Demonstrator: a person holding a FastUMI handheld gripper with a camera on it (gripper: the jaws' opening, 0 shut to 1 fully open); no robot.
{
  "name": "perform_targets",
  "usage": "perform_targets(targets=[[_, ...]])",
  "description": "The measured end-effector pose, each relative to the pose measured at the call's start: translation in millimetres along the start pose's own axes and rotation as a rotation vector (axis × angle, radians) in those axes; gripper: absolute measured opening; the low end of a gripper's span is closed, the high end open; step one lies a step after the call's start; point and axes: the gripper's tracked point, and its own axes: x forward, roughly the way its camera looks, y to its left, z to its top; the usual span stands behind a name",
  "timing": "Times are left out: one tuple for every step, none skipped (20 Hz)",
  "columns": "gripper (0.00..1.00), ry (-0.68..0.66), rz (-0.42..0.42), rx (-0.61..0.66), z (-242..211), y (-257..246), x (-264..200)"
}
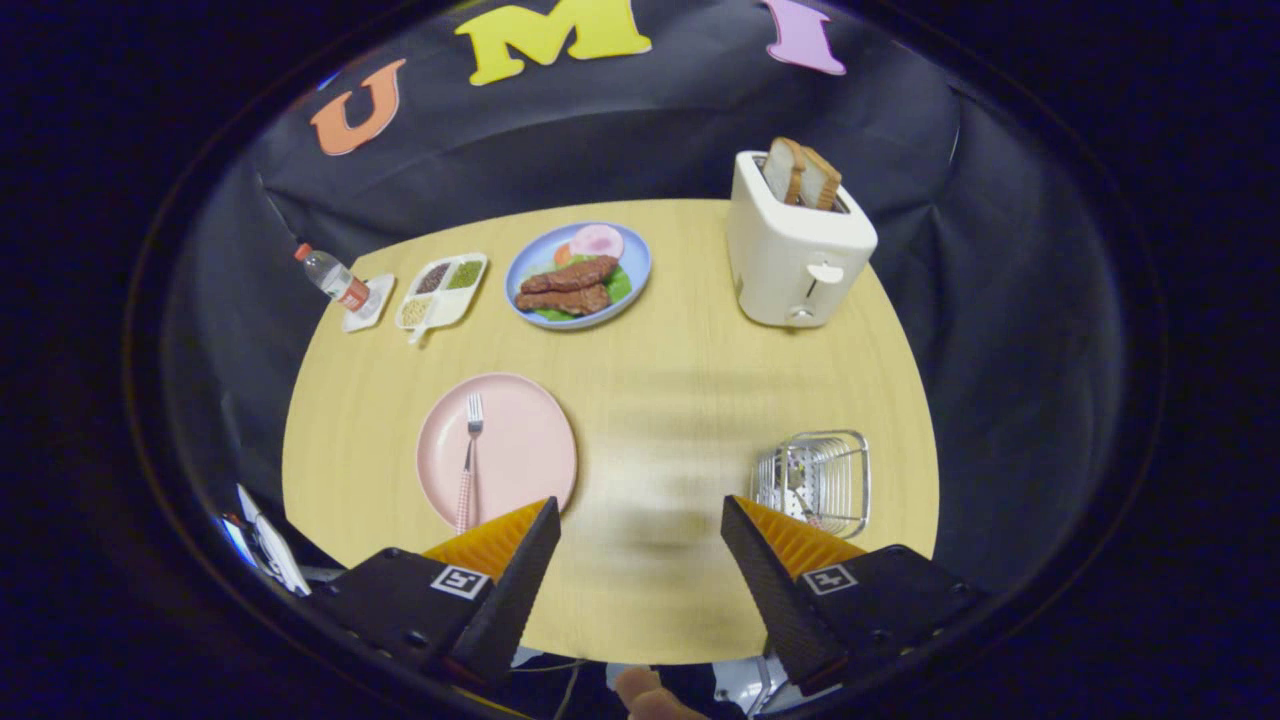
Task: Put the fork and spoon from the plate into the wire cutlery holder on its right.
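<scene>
Tongs (640,525) gape empty above the table (680,330); our fork (468,455) lies on the pink plate (525,440) at ten o'clock, wire holder (815,480) at two. Next we reach left for it.

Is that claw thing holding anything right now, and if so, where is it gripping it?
Nothing is held. The gripper has its jaws wide apart over bare table. The fork lies untouched on the pink plate, beyond the jaws.

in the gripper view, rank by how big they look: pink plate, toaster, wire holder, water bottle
1. toaster and pink plate, too alike to rank
2. wire holder
3. water bottle
The open claw holds nothing.
</scene>
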Motion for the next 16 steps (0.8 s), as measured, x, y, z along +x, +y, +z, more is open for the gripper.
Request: perform_targets(targets=[[0.97,-0.04,-0.006,-0.022,0.2,11.4,0.1],[0.97,-0.078,-0.016,-0.041,0.8,21.5,1.7],[0.97,-0.106,-0.019,-0.055,-2.4,32.8,3.1],[0.97,-0.126,-0.017,-0.061,-5.4,45.2,5.4],[0.97,-0.145,-0.01,-0.059,-8.7,57.7,8.0],[0.97,-0.159,-0.005,-0.057,-12.1,70.5,11.6],[0.98,-0.176,0.005,-0.053,-16.6,81.5,12.2],[0.98,-0.196,0.034,-0.053,-19.0,95.8,15.0],[0.97,-0.214,0.044,-0.056,-22.7,106.5,20.7],[0.97,-0.232,0.039,-0.054,-24.6,114.3,26.9],[0.97,-0.249,0.036,-0.05,-27.5,123.1,33.9],[0.97,-0.255,0.041,-0.044,-29.7,130.9,39.7],[0.98,-0.263,0.047,-0.038,-32.8,138.0,45.0],[0.97,-0.264,0.045,-0.041,-35.1,143.4,52.2],[0.97,-0.272,0.051,-0.045,-38.7,150.3,60.9],[0.97,-0.277,0.048,-0.058,-40.7,155.3,68.8]])
